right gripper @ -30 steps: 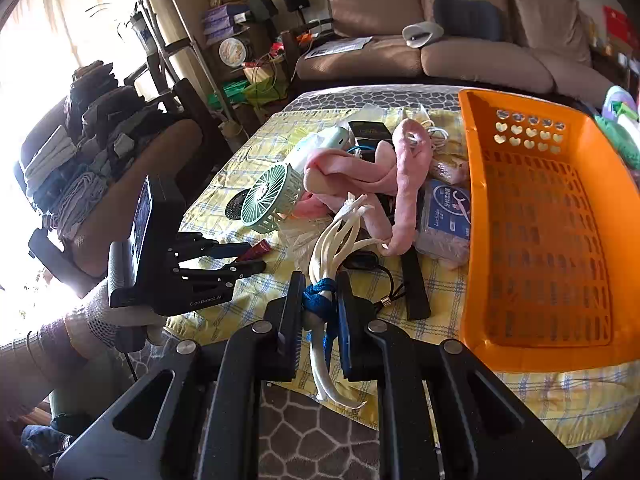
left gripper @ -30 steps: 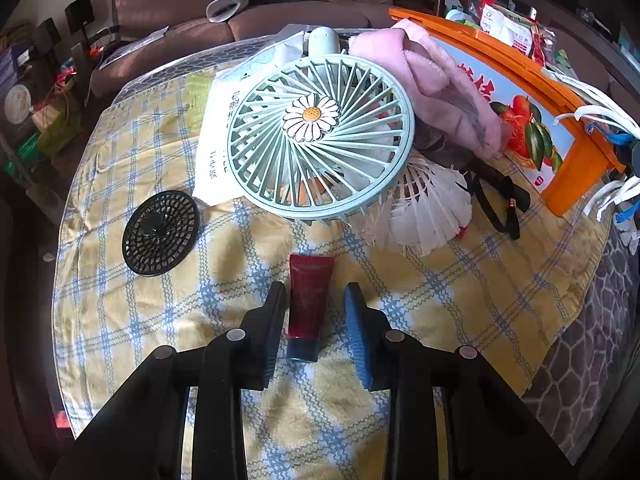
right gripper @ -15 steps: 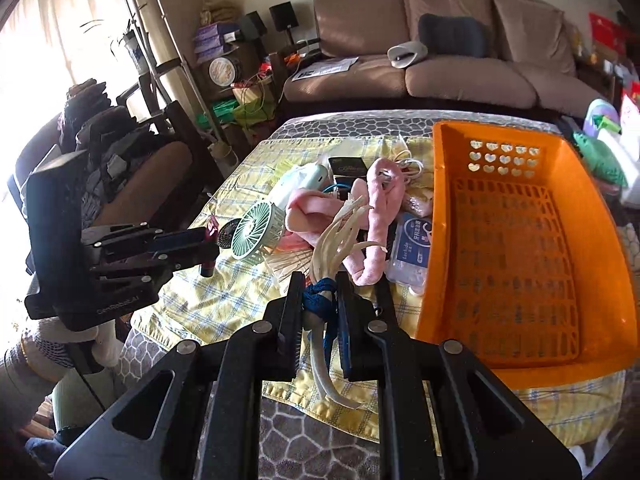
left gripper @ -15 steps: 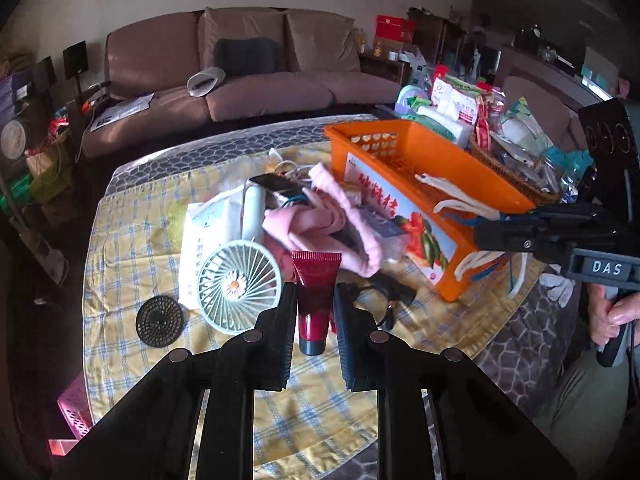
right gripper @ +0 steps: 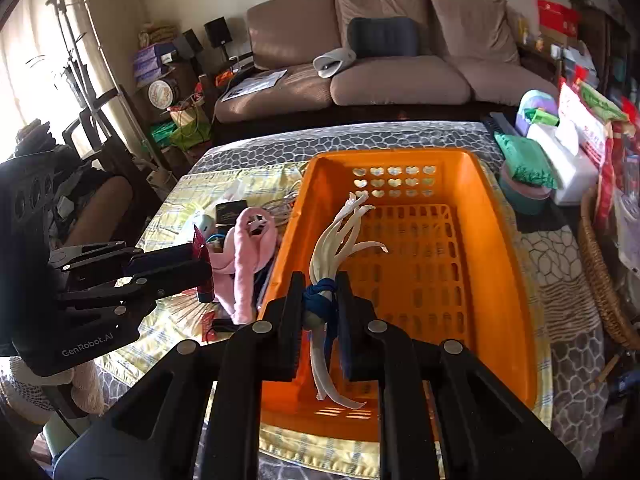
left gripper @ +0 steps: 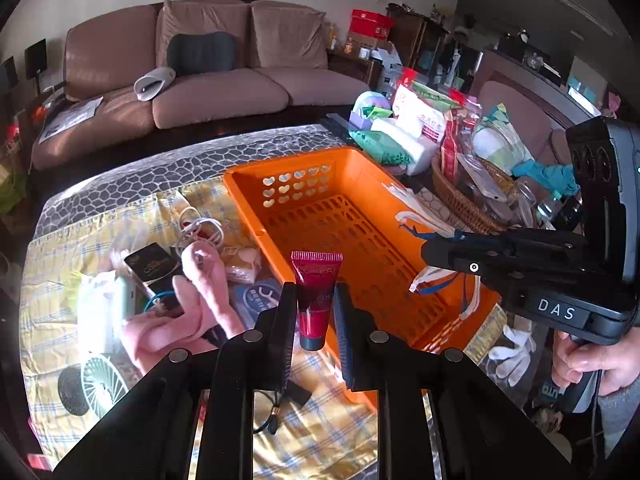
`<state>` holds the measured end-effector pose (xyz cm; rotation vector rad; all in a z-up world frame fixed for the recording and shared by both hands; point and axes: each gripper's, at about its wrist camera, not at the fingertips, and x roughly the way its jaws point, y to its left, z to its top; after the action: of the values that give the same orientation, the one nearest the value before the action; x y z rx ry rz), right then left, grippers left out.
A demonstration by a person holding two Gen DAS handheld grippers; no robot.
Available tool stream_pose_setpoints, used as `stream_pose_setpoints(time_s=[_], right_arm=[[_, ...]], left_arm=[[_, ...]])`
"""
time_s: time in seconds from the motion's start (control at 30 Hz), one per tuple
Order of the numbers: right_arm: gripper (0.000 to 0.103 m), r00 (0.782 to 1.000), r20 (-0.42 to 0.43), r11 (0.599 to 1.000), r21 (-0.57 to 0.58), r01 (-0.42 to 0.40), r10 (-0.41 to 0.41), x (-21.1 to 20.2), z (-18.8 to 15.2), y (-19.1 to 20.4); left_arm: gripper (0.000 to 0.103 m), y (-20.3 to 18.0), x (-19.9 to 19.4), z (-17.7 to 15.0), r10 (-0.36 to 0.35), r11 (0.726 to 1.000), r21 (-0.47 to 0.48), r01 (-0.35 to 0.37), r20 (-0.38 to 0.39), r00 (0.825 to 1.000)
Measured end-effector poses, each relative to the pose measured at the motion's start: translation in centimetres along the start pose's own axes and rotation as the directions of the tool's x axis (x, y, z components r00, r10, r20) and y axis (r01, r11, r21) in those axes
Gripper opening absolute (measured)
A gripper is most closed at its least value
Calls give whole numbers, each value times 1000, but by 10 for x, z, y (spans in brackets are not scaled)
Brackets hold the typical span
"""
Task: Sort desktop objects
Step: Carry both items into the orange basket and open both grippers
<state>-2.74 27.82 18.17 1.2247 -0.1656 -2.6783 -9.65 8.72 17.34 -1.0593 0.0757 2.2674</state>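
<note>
— Left gripper [left gripper: 314, 312]?
— Clamping a red L'Oréal tube [left gripper: 316, 300], cap down, hovering over the near rim of the orange basket [left gripper: 256, 200].
— Right gripper [right gripper: 322, 304]?
— Squeezing a blue-knotted bundle of white cords [right gripper: 336, 240], hanging above the basket's empty floor.
— Beside the basket?
— Lying on the yellow checked cloth [left gripper: 52, 312]: pink fabric [left gripper: 200, 304], mint fan [left gripper: 102, 378].

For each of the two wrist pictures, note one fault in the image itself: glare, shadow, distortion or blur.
Left wrist view: fisheye bends the sofa and wall into curves, and the corners go black; sunlight washes out the white items at the tablecloth's left. Right wrist view: the window at left is overexposed, while the orange basket stays sharp and evenly lit.
</note>
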Motion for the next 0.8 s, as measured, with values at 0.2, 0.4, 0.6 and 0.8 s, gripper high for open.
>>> stream_pose_setpoints(time_s=[0.2, 0.4, 0.6, 0.8], right_arm=[[13, 999, -31, 999, 42, 35, -33, 26, 25, -47], [13, 997, -69, 997, 62, 49, -45, 64, 48, -83], [13, 992, -114, 996, 67, 56, -48, 107, 63, -104], [13, 980, -185, 994, 70, 87, -73, 153, 67, -118]], left_arm=[[18, -12, 55, 37, 25, 999, -40, -26, -40, 999], [18, -18, 97, 62, 57, 996, -64, -62, -66, 996], [18, -15, 143, 75, 81, 989, -110, -95, -132, 988], [18, -9, 189, 81, 101, 980, -145, -137, -234, 967]])
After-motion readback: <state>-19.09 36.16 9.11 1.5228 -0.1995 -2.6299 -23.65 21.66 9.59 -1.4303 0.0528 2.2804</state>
